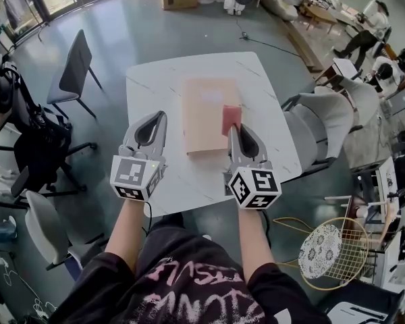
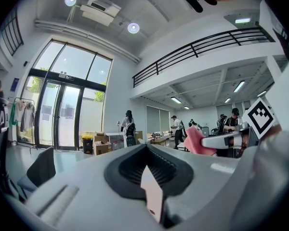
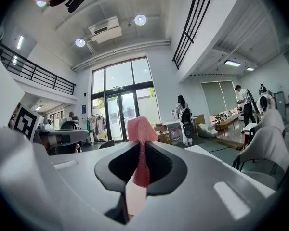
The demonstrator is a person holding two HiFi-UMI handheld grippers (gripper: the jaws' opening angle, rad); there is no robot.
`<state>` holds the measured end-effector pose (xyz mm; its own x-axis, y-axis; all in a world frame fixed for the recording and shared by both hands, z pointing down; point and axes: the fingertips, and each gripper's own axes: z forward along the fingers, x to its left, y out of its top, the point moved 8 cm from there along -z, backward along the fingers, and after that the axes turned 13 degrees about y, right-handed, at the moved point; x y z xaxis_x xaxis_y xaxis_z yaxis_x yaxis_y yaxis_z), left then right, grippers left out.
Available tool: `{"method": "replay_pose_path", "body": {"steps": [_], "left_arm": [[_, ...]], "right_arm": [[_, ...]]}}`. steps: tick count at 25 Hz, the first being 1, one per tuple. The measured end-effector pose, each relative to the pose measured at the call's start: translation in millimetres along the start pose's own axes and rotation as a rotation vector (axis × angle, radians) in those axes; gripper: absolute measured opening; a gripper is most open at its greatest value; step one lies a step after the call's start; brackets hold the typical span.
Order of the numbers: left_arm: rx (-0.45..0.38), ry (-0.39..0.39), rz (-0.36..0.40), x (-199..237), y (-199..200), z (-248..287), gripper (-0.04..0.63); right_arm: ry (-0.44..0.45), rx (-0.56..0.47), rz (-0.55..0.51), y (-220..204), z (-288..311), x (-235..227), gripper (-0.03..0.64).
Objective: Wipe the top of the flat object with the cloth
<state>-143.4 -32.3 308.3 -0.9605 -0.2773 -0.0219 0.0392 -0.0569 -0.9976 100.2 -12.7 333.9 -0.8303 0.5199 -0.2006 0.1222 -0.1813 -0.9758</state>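
While the board (image 1: 206, 117) lay flat mid-table (image 1: 155, 86), slightly right of centre, the right gripper (image 1: 233, 129) had the cloth (image 1: 231, 118) pinched tight, a pink tuft poking out past the jaws. From above, the cloth sat over the board's right edge, but that gripper's view looked out across the room, so my guess is it was held level and not pressing down.

To wipe well, I'd tip it down so the cloth lies flat, then run long overlapping passes from the near edge to the far one.

The left gripper (image 1: 159, 118) hovered beside the board's left side, jaws pressed together on nothing; it could pin the board if it slid.

Nothing else was on the table. A black chair (image 1: 74, 66) and a grey chair (image 1: 324, 120) flanked it, both well clear.
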Motion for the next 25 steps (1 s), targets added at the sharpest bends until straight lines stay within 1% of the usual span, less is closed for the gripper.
{"method": "replay_pose_path", "body": {"steps": [22, 25], "left_arm": [[0.023, -0.089, -0.03, 51.4, -11.5, 37.4, 0.0], [0.009, -0.1, -0.032, 55.3, -7.4, 43.3, 0.0]], "right_arm": [[-0.068, 0.028, -0.005, 1.8, 65.3, 17.7, 0.046], [-0.079, 0.025, -0.01, 6.1, 70.8, 18.0, 0.046]]}}
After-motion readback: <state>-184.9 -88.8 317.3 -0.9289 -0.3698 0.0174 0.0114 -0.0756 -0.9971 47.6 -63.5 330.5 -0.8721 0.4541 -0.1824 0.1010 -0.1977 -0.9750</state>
